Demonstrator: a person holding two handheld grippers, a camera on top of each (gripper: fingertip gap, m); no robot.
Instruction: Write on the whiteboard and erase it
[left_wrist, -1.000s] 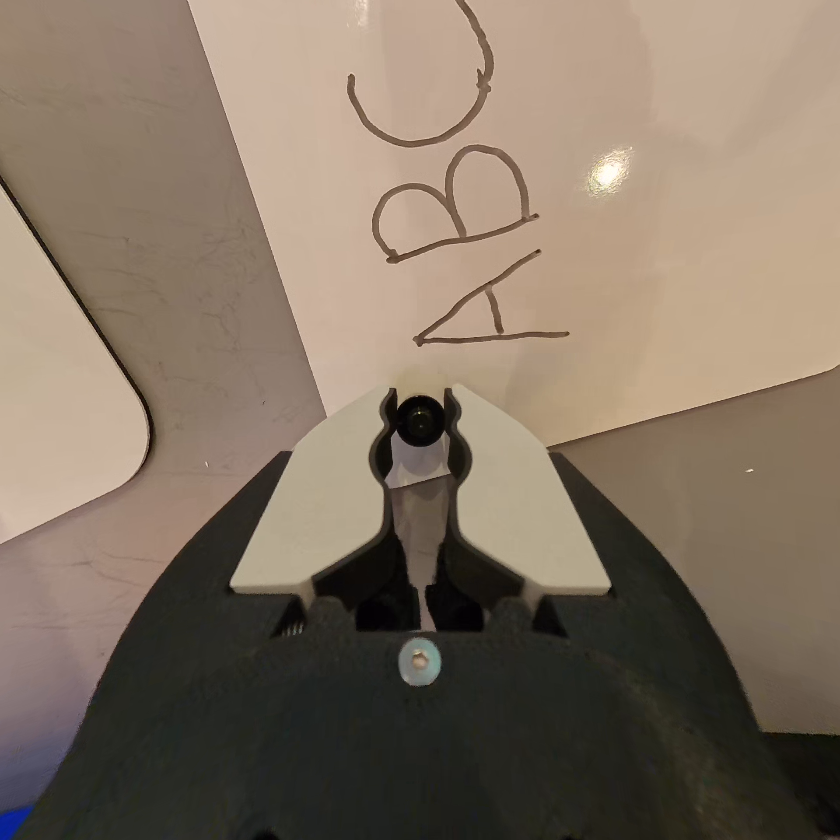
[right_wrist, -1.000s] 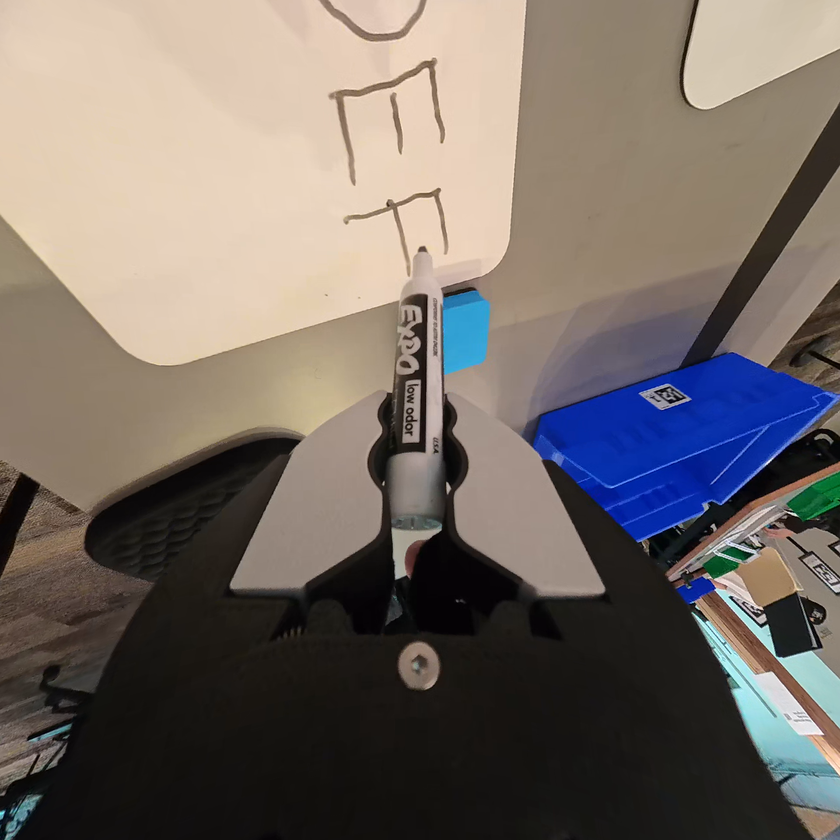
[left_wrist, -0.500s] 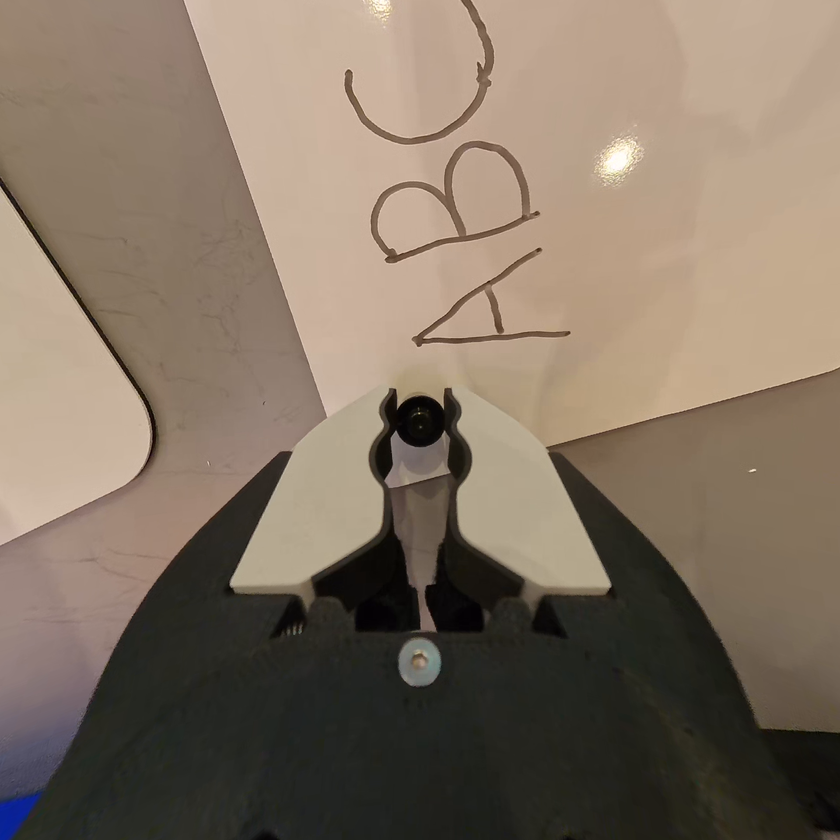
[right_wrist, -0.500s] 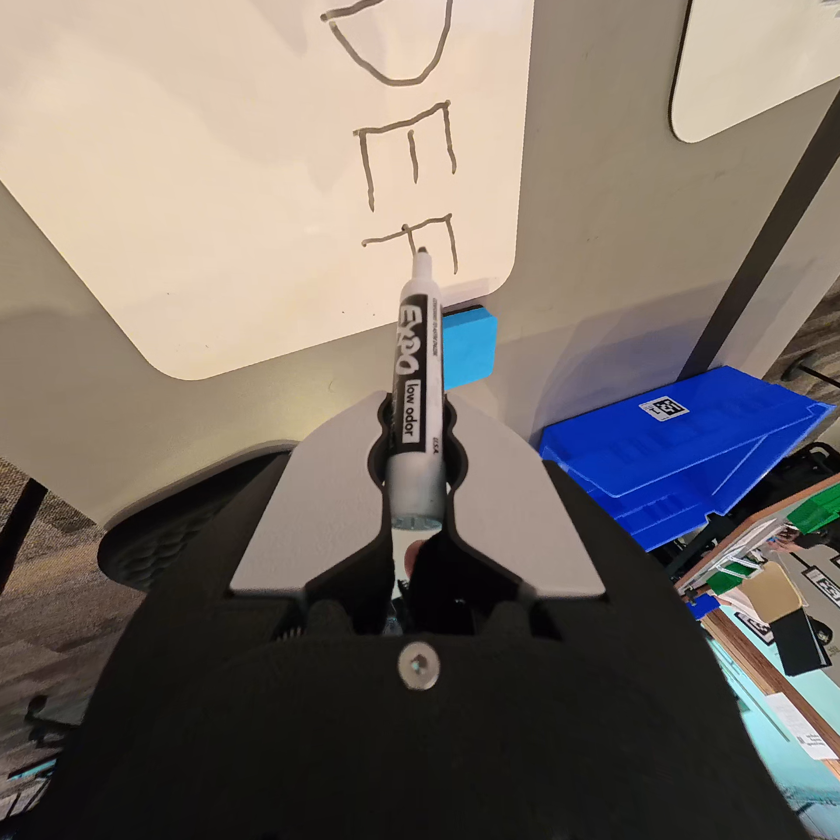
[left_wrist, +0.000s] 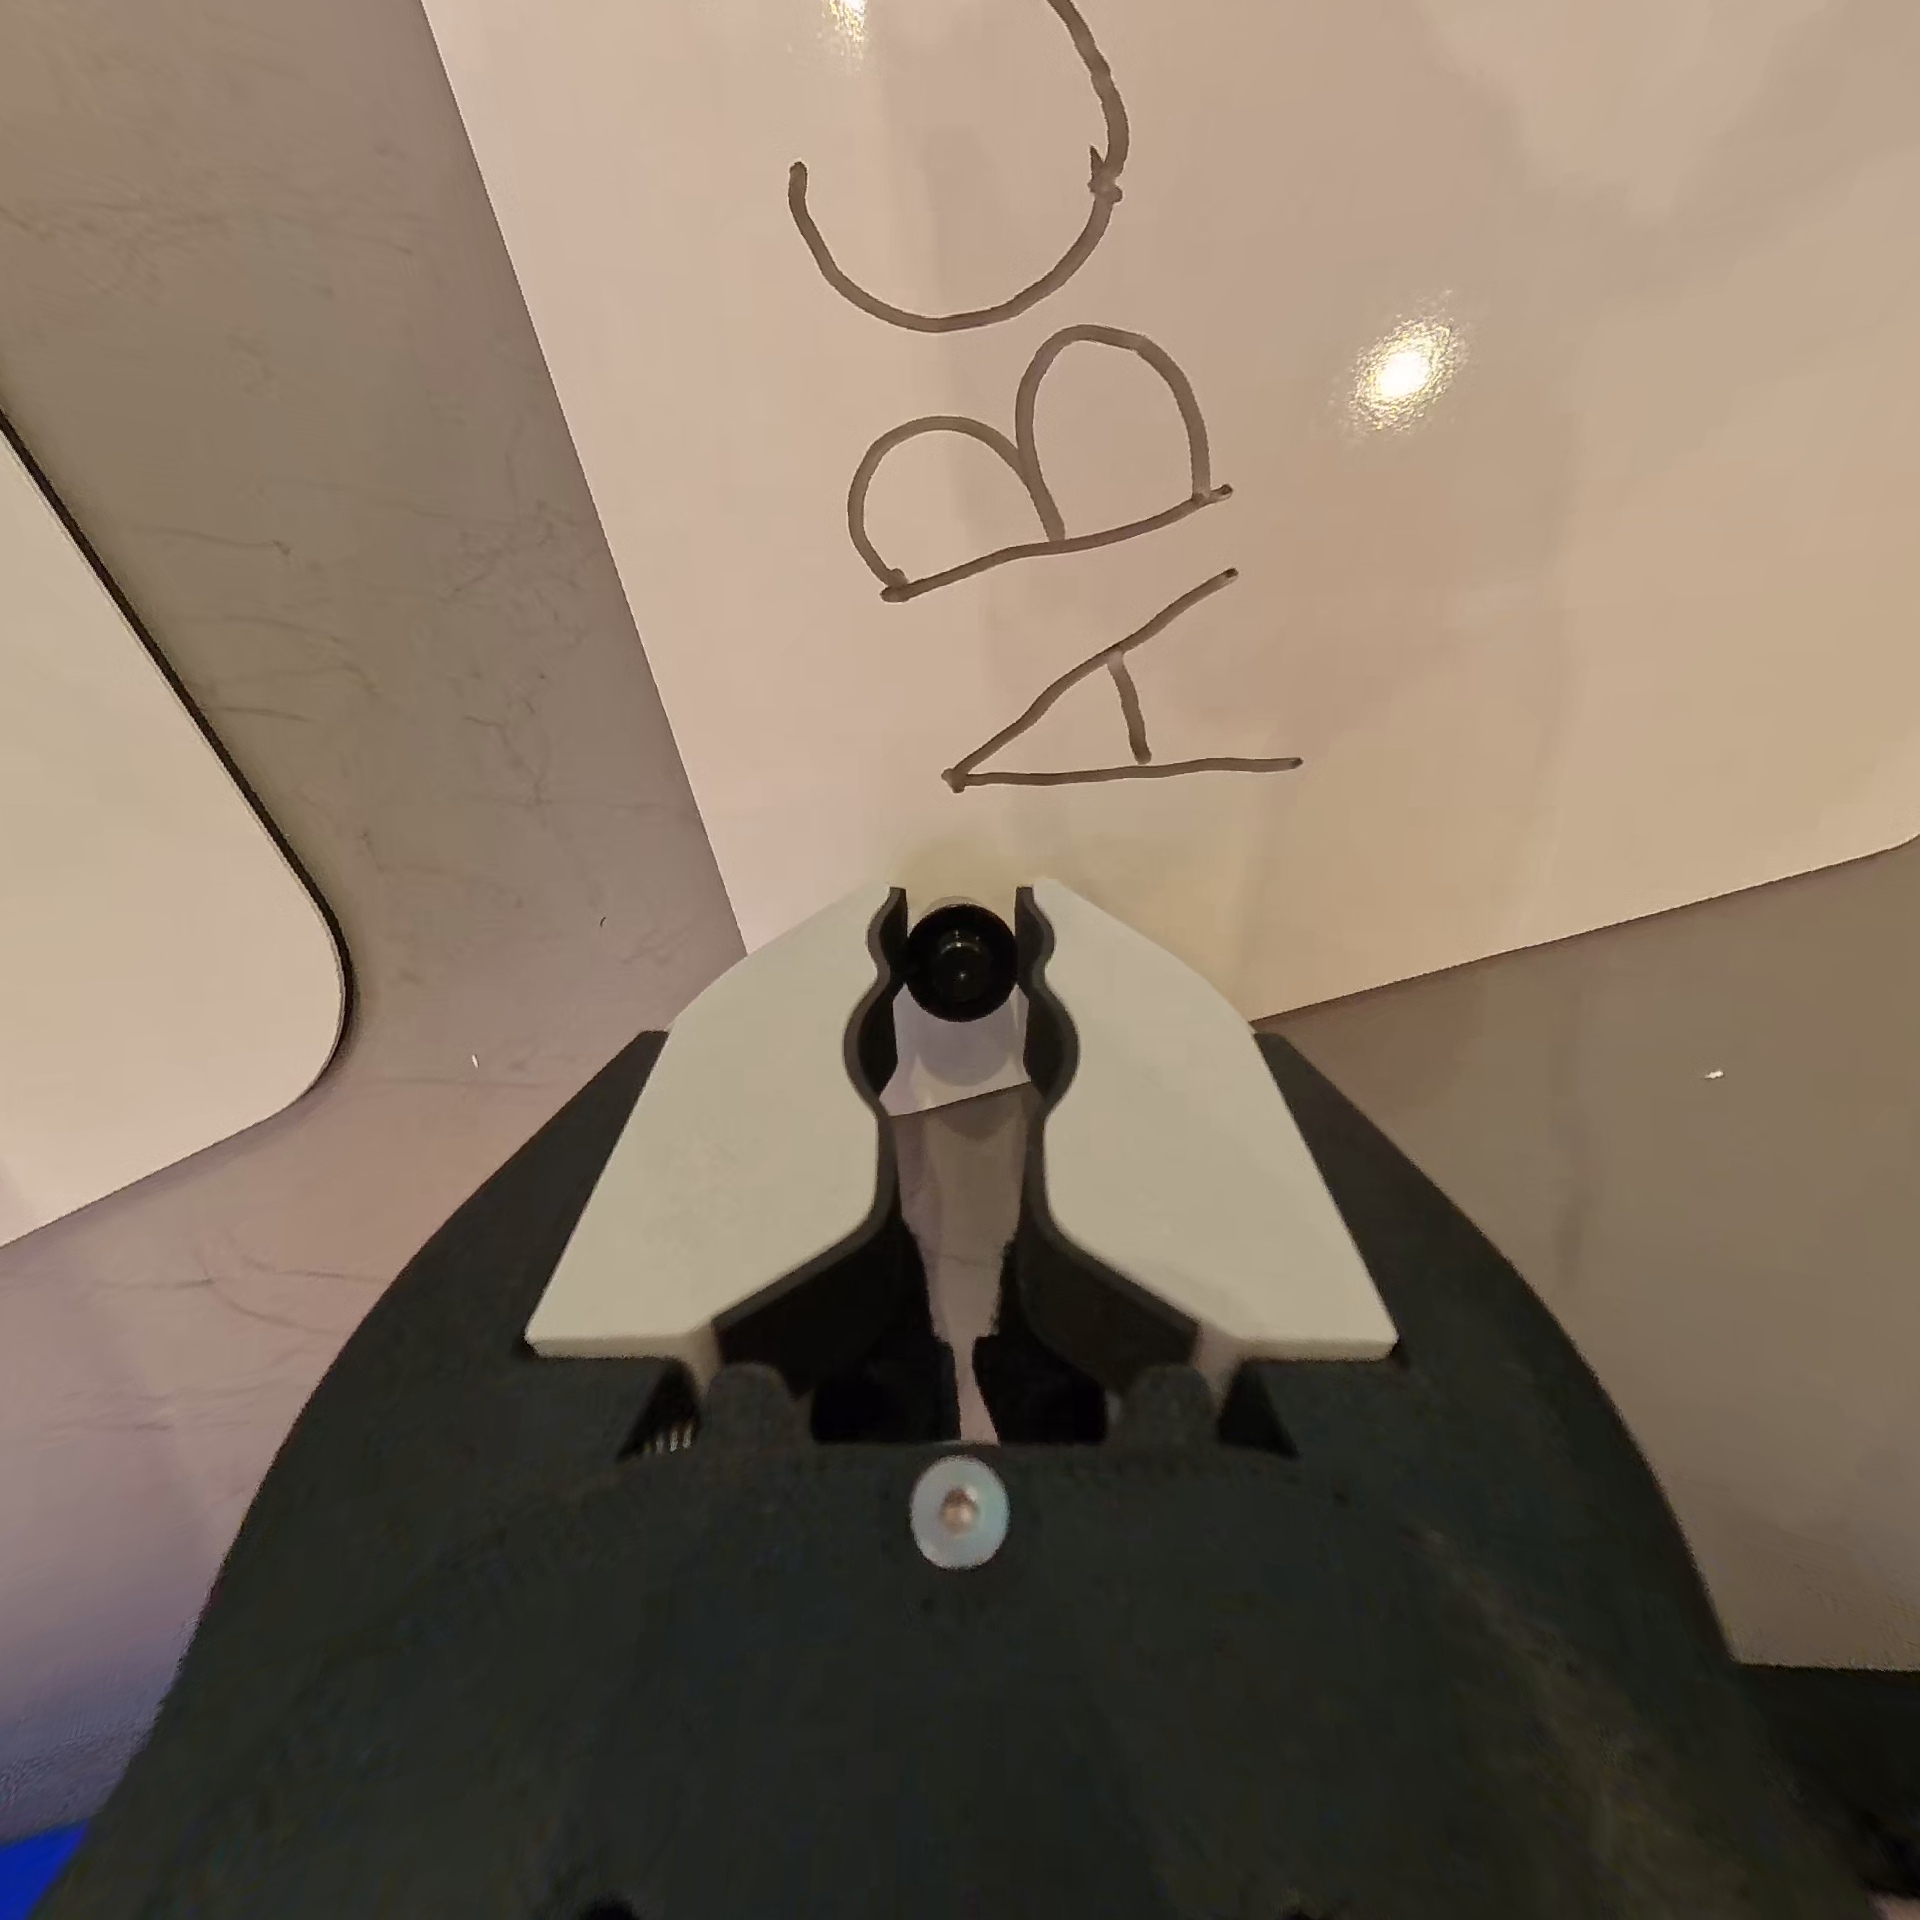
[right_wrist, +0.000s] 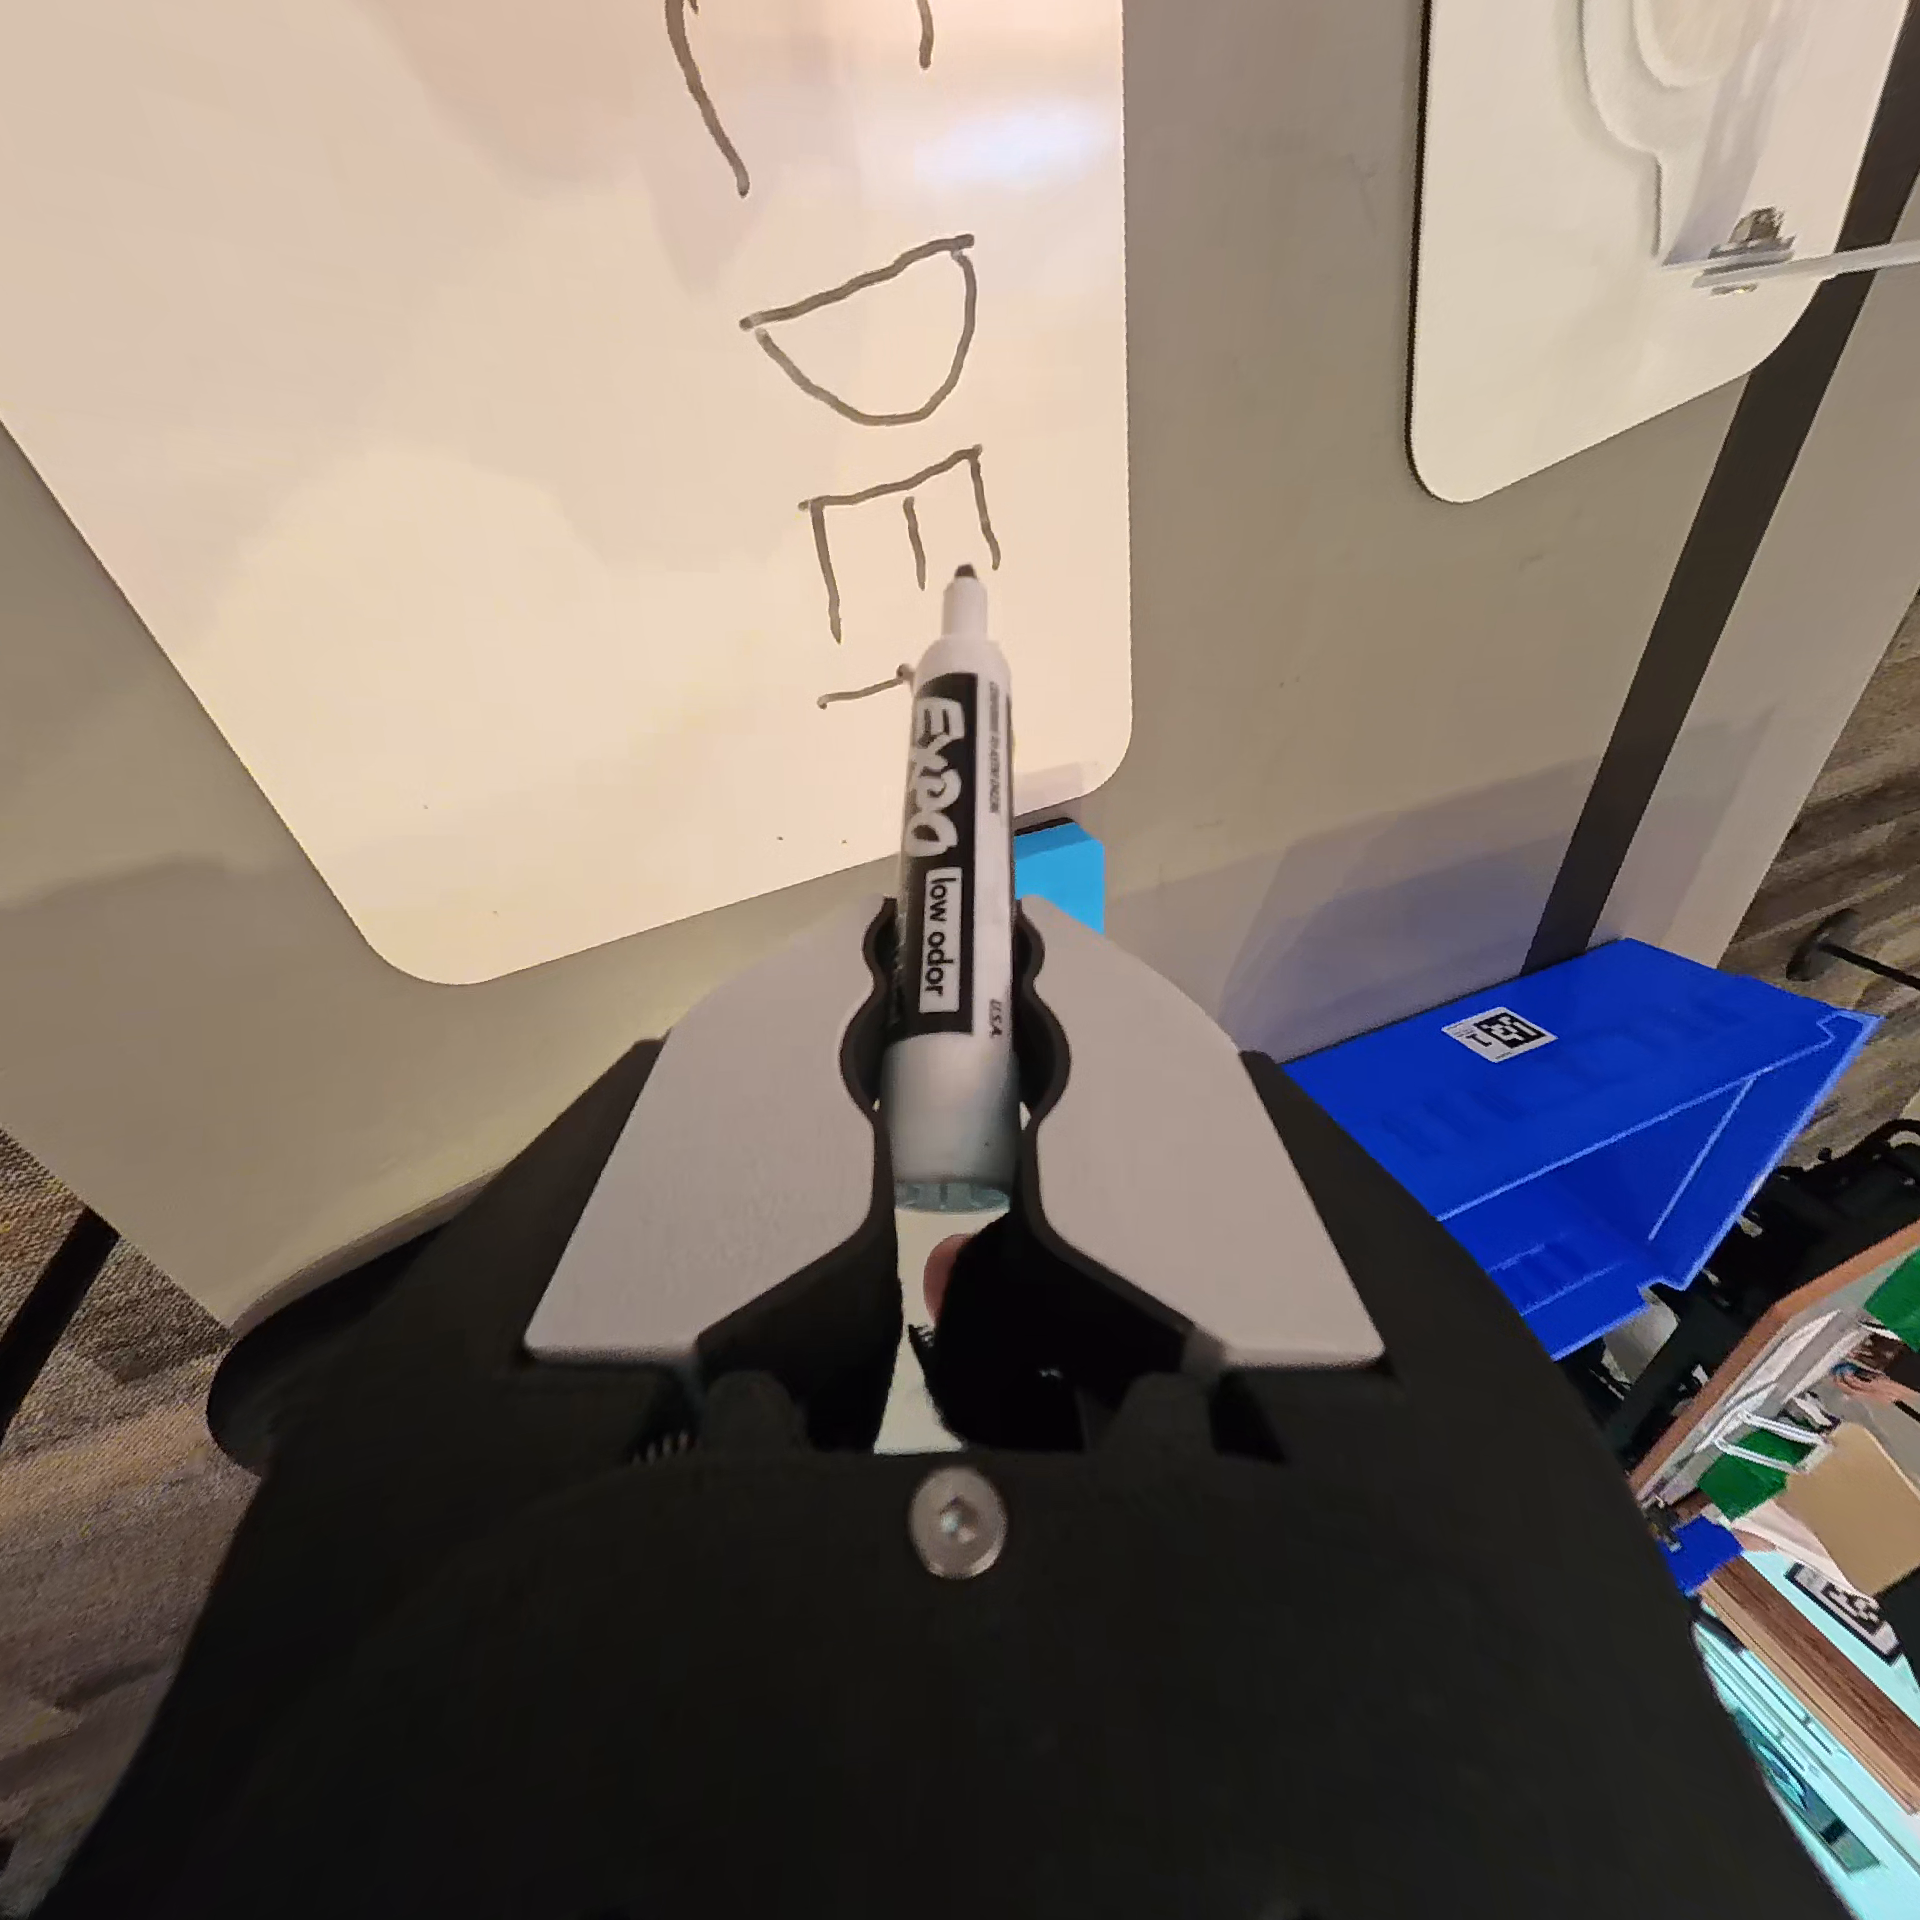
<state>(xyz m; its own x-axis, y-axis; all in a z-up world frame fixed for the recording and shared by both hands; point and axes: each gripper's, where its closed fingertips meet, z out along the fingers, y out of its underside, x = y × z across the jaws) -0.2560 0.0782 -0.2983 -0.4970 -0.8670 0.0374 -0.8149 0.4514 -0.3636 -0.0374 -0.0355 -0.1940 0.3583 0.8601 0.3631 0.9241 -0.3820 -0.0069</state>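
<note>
Holding a black dry-erase marker (right_wrist: 951, 914), the right tongs (right_wrist: 954, 935) grip its barrel on both sides at frame centre, tip bare and pointing at the whiteboard (right_wrist: 416, 520) that fills the upper left. The tip sits near the lowest written letters; contact cannot be told.

Risks, largest first:
- Whiteboard: lettering runs close to its right and lower edges; a further stroke could run off onto the grey wall (right_wrist: 1268, 520).
- Marker: it sits slightly tilted in the tongs; pressing hard could probably twist or slide it.
- Left tongs (left_wrist: 956, 961): narrow, clamped on the black marker cap (left_wrist: 954, 964), centre of frame just below the writing; a slackened grip would drop it.
- Blue eraser (right_wrist: 1060, 868), just beside the marker below the board's corner: a low swing could knock it.

Containers: blue bin (right_wrist: 1558, 1122), right middle, lid shut, contents hidden.
</note>
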